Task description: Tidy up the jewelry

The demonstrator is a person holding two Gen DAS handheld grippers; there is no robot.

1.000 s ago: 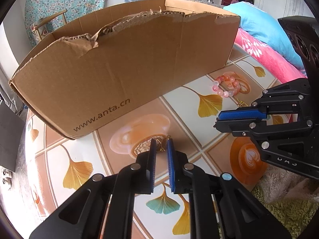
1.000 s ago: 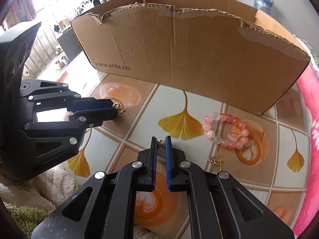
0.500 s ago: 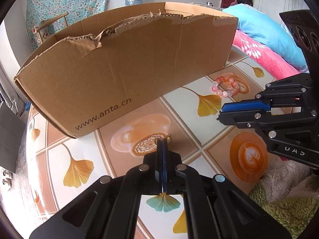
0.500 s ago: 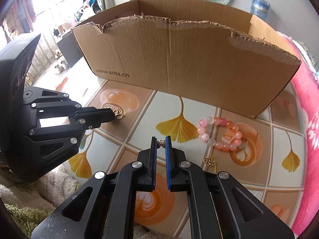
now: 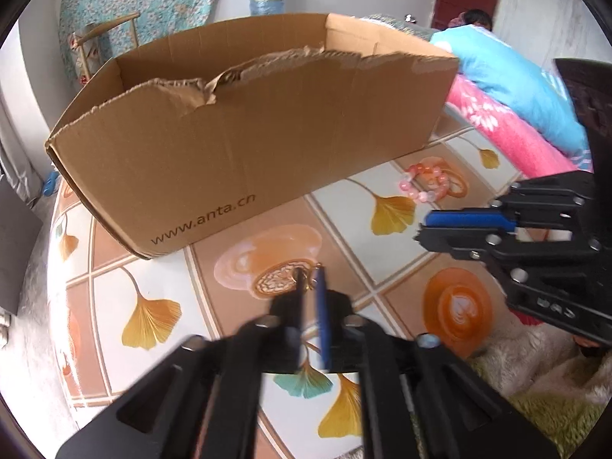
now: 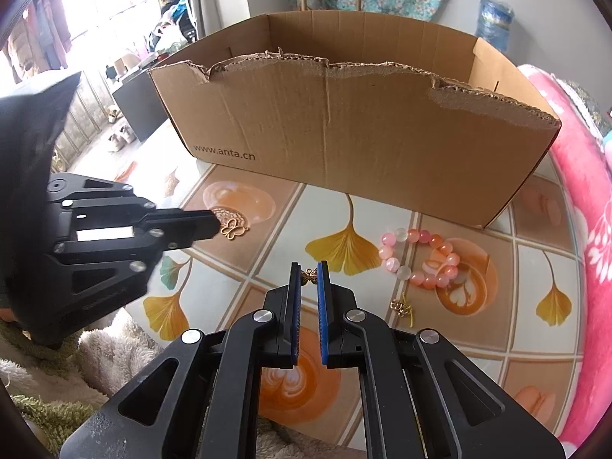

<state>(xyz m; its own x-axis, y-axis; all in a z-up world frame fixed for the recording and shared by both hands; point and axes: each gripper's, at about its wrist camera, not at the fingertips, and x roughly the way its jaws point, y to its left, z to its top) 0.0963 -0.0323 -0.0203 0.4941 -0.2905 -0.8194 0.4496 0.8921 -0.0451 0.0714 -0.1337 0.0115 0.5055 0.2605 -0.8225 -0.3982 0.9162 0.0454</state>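
Small gold charm (image 6: 309,276) pinched at the very tips of the right gripper (image 6: 308,267), held in front of the torn cardboard box (image 6: 344,134) over the patterned tablecloth (image 6: 535,344). A second piece, a gold butterfly charm (image 6: 234,228), lying flat on the cloth just at the tip of the left gripper (image 6: 212,225). Jaws there narrowly parted, having just been opening, with the butterfly at their mouth but not clamped, as far as the blurred left wrist view tells. Pink bead bracelet (image 6: 424,256) and a gold knot charm (image 6: 401,308) waiting on the cloth near the box's right end.

Step in hand, by appearances: gathering the loose pieces, one secured and one yet to be caught. Next move likely calls for setting the left pads squarely either side of the thin butterfly before closing. Then carrying both charms over the box's ragged front wall and letting go inside.
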